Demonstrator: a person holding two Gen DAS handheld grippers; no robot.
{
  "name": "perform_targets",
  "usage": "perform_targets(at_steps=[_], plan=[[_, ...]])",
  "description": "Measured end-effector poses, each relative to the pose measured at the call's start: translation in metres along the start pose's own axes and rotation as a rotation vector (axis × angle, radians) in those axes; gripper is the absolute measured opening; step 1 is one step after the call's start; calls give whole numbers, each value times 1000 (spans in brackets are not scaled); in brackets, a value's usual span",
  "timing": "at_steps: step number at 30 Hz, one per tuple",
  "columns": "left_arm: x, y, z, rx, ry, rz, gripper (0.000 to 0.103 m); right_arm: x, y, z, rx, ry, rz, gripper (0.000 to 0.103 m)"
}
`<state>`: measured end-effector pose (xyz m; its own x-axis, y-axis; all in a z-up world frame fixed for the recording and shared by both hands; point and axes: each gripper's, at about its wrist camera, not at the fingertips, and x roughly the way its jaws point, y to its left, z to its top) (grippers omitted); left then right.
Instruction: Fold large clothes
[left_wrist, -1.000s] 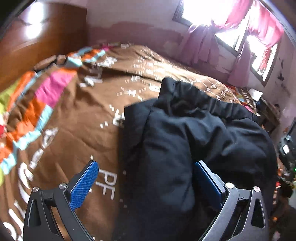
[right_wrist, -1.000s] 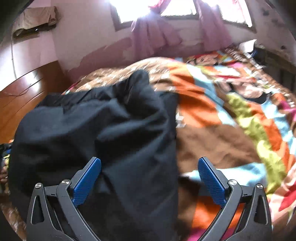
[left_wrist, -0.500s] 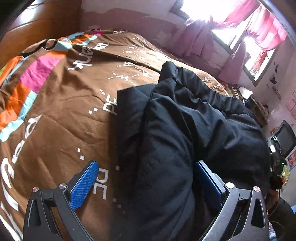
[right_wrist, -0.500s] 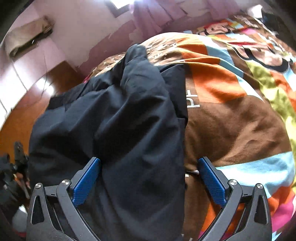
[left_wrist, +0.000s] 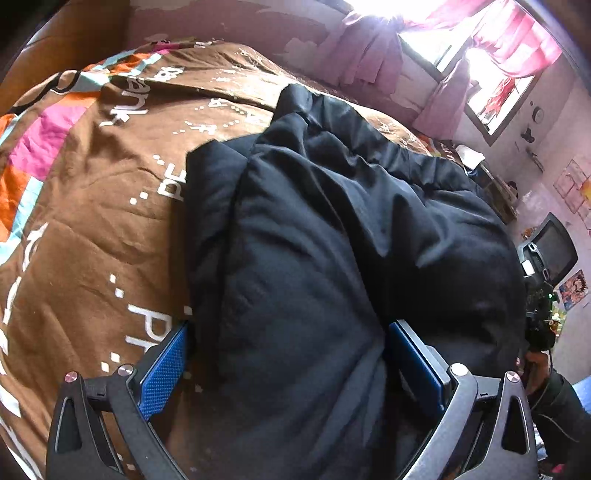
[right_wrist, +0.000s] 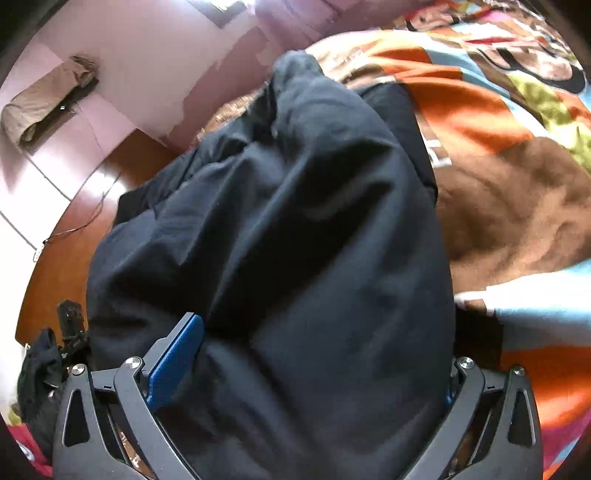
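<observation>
Reading the bedspread, we make out only "PF"; the black jacket runs lengthwise away from both wide-open grippers, bunched between their fingers, ungripped.

This is a home bedroom. A bed spread with a brown patchwork blanket fills the room. Pink curtains hang at a bright window, posters dot the pink wall, and a wooden headboard stands behind the bed.
</observation>
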<state>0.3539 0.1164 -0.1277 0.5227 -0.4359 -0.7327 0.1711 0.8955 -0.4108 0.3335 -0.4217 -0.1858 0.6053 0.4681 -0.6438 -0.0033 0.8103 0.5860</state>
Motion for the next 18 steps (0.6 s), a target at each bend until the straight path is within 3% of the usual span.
perform_targets(at_steps=[3, 6, 8, 10, 11, 15, 18], plan=[[-6, -6, -4, 1, 2, 2, 87, 4, 6, 0, 18, 25, -36, 96], [-13, -14, -2, 4, 5, 25, 66, -1, 15, -4, 35, 16, -73, 70], [-19, -19, 0, -8, 8, 49, 53, -8, 22, -5, 54, 5, -90, 45], [-30, -22, 3, -29, 5, 49, 32, -15, 31, -6, 79, 5, -93, 32], [-39, -27, 4, -23, -11, 44, 28, -19, 37, -5, 75, 8, -94, 26], [-69, -61, 7, 101, -88, 108, 19, -34, 73, 0, 45, -19, -80, 17], [-94, -77, 19, 136, -146, 92, 17, -50, 109, 9, -27, -82, -54, 16]])
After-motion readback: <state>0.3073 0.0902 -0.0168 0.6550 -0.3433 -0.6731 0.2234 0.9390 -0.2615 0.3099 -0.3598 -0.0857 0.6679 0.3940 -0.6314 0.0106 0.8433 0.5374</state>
